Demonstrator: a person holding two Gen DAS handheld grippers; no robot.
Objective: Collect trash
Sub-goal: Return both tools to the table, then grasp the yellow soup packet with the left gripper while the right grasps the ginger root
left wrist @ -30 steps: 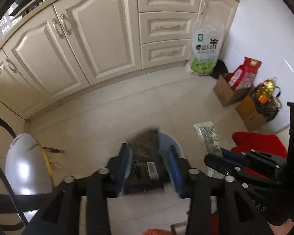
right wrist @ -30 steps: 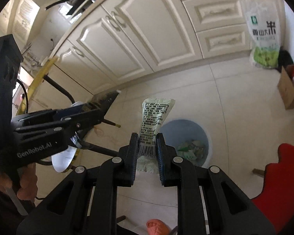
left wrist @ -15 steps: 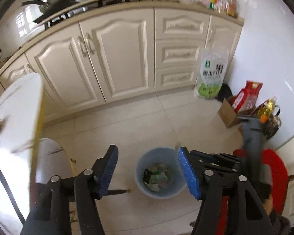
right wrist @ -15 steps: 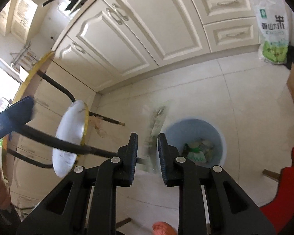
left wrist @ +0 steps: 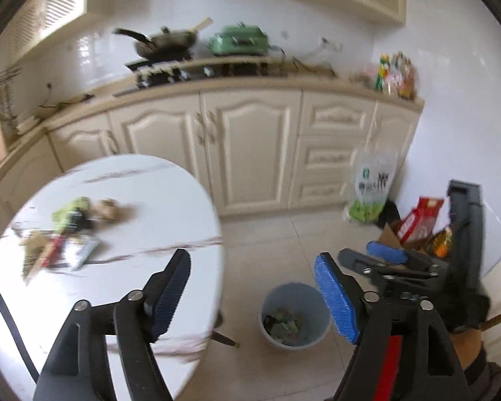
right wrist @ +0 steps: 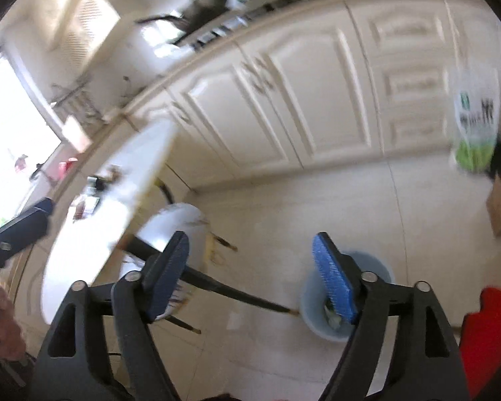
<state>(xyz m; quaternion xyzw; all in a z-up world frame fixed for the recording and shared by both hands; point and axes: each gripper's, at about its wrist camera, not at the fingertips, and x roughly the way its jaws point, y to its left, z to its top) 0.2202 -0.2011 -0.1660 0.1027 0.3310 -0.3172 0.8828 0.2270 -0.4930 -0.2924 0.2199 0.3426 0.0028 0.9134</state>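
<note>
Wrappers [left wrist: 63,234] on table [left wrist: 143,200]: blurred | bin [left wrist: 295,315] contents: indistinct

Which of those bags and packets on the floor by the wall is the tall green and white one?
The green-and-white bag leaning upright against the drawers; the red packet sits in a cardboard box.

Cream cabinets [left wrist: 250,153], tiled floor [left wrist: 284,234], bright window [right wrist: 13,117]

Left tongs [left wrist: 250,295] and right tongs [right wrist: 250,275] both gape wide, nothing between the blue pads, jaws having just been opening. Both tilt downward, the right tongs beside the left.
</note>
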